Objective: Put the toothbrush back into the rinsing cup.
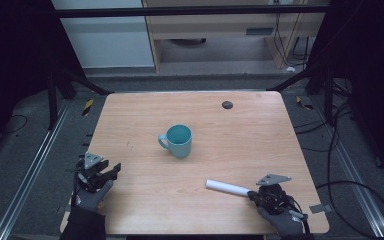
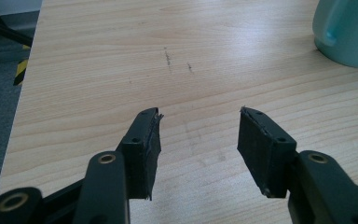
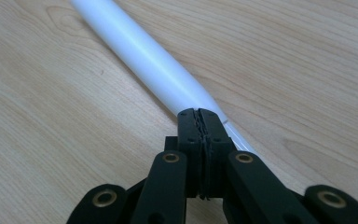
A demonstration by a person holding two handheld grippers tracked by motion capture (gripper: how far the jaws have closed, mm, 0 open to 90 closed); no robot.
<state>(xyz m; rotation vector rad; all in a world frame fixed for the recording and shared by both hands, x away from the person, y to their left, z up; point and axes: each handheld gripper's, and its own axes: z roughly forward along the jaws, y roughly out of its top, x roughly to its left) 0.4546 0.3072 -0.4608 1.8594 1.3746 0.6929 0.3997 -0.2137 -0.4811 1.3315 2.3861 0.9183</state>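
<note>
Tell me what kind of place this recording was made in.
Probably a lab or workshop recording station: a bare wooden table inside a black metal frame, loose cables on grey carpet, and handheld grippers, left and right.

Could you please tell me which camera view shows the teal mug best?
The high view: the whole teal mug stands upright mid-table, handle and open rim visible. The left gripper view catches just its lower side and handle at the top right corner.

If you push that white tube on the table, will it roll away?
Probably yes. The white tube is round and smooth and lies flat on the wooden table, so a sideways nudge would likely roll it. Its glossy surface looks slippery. The right tool has its jaws pressed together at the tube's end, where it looks flattened, so it may be soft and light.
</note>
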